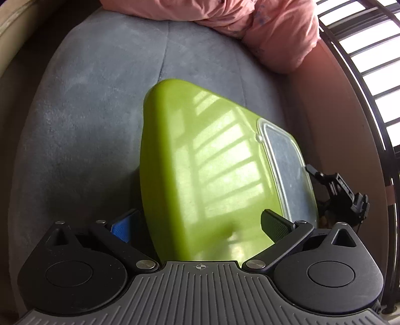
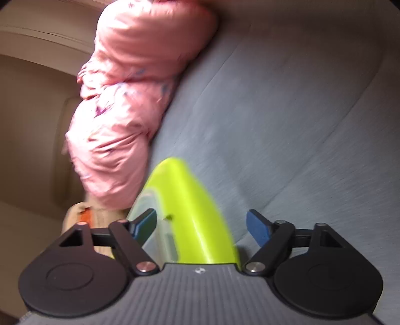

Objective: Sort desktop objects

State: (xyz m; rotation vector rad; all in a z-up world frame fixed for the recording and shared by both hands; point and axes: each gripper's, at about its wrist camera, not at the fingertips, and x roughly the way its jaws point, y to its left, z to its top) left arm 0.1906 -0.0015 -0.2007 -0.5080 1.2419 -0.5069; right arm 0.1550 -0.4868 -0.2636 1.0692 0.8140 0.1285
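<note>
Left wrist view, far left: grey cushion (image 1: 87, 120), soft, the bearing surface. Centre: green lidded box (image 1: 200, 162), glossy, clear container rim (image 1: 287, 162) along its right edge. Left gripper (image 1: 200, 226) spread wide, fingers either side of the box, the blue pad half hidden behind its left flank; contact on either side not confirmable, so no clamp recorded. Top: pink quilt (image 1: 250, 22) bunched beyond. Far right: right gripper (image 1: 342, 192) seen near the rim.

Right wrist view, blurred. Left: pink quilt (image 2: 125, 112). Centre: green lidded box (image 2: 197, 212) on edge between the right gripper (image 2: 203, 228) fingers. Left finger against the clear rim; right blue pad (image 2: 257, 231) standing clear of the green face. Jaws apart.

Recommended: square both sets of pads flat to opposite faces, well down from the slippery curve, close evenly before lifting; likely to skid otherwise.
</note>
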